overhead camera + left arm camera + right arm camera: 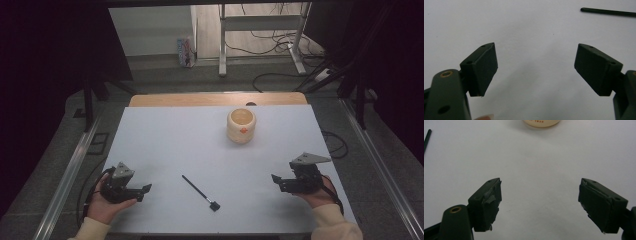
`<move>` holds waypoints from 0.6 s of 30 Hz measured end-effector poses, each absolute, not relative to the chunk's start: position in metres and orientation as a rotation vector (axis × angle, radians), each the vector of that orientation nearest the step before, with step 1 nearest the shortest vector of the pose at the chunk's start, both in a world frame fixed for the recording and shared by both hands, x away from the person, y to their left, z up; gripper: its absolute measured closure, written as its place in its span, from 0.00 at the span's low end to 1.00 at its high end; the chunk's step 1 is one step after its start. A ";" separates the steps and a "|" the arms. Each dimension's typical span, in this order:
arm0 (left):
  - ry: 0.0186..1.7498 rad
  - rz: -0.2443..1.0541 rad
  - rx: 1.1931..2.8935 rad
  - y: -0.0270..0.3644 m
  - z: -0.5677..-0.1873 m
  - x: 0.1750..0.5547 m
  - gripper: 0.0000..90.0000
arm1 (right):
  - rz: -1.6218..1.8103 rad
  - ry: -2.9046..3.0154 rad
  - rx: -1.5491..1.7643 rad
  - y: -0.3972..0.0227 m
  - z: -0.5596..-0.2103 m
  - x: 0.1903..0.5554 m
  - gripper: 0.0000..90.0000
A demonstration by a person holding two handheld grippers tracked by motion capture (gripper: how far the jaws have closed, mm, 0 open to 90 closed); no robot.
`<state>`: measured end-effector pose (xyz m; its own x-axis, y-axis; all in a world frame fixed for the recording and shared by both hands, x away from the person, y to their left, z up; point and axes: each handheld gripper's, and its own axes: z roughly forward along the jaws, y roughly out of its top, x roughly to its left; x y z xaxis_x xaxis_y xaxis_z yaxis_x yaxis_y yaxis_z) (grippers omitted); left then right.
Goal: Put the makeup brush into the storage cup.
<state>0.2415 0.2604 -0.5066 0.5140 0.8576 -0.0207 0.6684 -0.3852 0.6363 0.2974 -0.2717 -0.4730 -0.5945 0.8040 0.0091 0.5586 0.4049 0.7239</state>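
On the white desk, both grippers gape.
Thin black rod lies diagonally, knobbed end nearest; cream cup beyond, cropped in right gripper view.

Black hand-held grippers, cream sleeves

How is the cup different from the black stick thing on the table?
The cup is fat, round and cream-coloured, while the stick is thin, long and black. The cup stands upright with its open top facing up; the stick lies flat at a slant. The cup sits at the far side of the table, the stick near the person, between the two claws. Both rest on the white table, and nothing is touching either.
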 end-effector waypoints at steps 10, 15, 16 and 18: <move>1.238 0.420 2.172 0.260 -0.507 0.242 0.22 | 1.006 2.336 1.190 -0.269 -0.471 0.298 0.23; 1.239 0.420 2.172 0.260 -0.507 0.242 0.22 | 1.010 2.351 1.197 -0.265 -0.468 0.298 0.24; 1.238 0.420 2.172 0.260 -0.507 0.242 0.22 | 1.020 2.359 1.200 -0.263 -0.466 0.297 0.25; 1.235 0.421 2.174 0.260 -0.507 0.242 0.22 | 1.029 2.367 1.193 -0.259 -0.463 0.297 0.25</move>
<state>0.2423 0.2597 -0.5074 0.5174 0.8555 -0.0183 0.6666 -0.3896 0.6355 0.2967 -0.2593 -0.4633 -0.6119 0.7892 0.0524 0.5767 0.3998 0.7124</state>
